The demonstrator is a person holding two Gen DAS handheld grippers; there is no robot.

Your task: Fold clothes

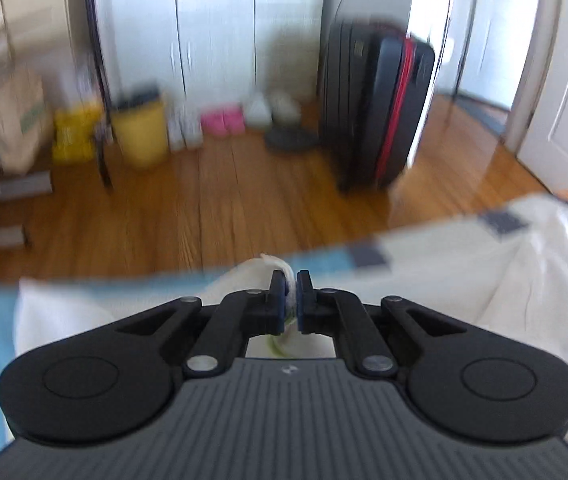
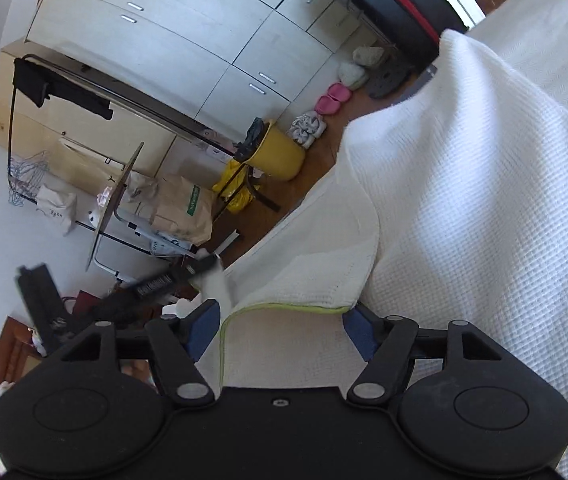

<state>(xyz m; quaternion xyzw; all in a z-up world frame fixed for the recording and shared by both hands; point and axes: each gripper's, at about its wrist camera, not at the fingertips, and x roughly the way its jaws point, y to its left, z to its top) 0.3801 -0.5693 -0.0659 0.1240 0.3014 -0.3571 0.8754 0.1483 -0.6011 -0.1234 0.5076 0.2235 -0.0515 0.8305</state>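
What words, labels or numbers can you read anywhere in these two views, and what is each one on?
None can be read for certain.
Brown paper bag: green label with white print, too small to read.
Left gripper as seen from the right wrist: white lettering on its black body, too blurred to read.
Gripper body in the left wrist view: small pale logo mark, no letters.
White bag: dark marks, too small.

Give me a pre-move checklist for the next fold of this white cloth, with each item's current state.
1. Left tongs clamped on the white cloth: ok.
2. Right tongs gripping cloth: not ok, open, with the green-trimmed edge lying between the fingers.
3. Cloth spread flat: not ok, one layer draped over another.
4. Left view sharp enough to judge placement: not ok, blurred.
5. Landing spot visible: cannot tell.
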